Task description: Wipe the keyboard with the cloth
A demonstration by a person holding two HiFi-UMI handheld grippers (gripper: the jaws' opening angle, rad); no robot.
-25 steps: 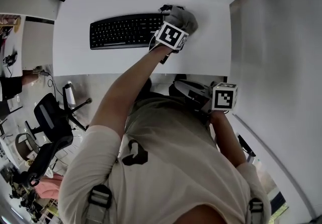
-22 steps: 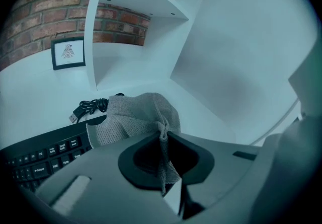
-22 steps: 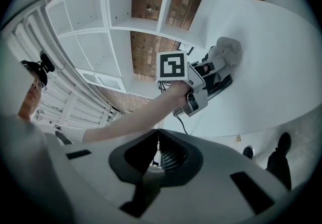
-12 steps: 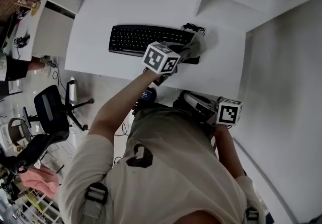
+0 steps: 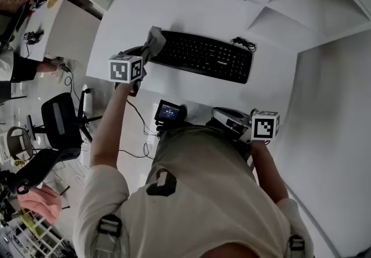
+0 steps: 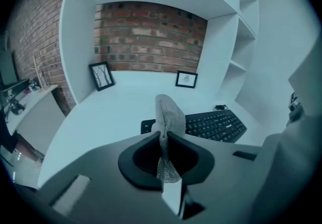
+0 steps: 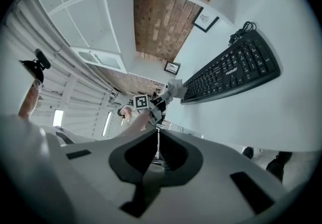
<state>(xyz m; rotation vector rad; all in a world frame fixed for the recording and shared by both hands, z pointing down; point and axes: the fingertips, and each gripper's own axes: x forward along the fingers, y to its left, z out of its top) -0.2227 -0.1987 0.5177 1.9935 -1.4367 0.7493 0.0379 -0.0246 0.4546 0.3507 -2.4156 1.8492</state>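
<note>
Cloth (image 5: 154, 38) shows at upper left of the head view, pinched between the closed jaws of the left gripper (image 5: 145, 55). Its free end stands up at the left end of the black keyboard (image 5: 206, 54), which lies across the white surface (image 5: 191, 7). Further right and lower, the right gripper (image 5: 223, 117) hangs off the surface edge beside the person's torso, jaws together on nothing.
</note>
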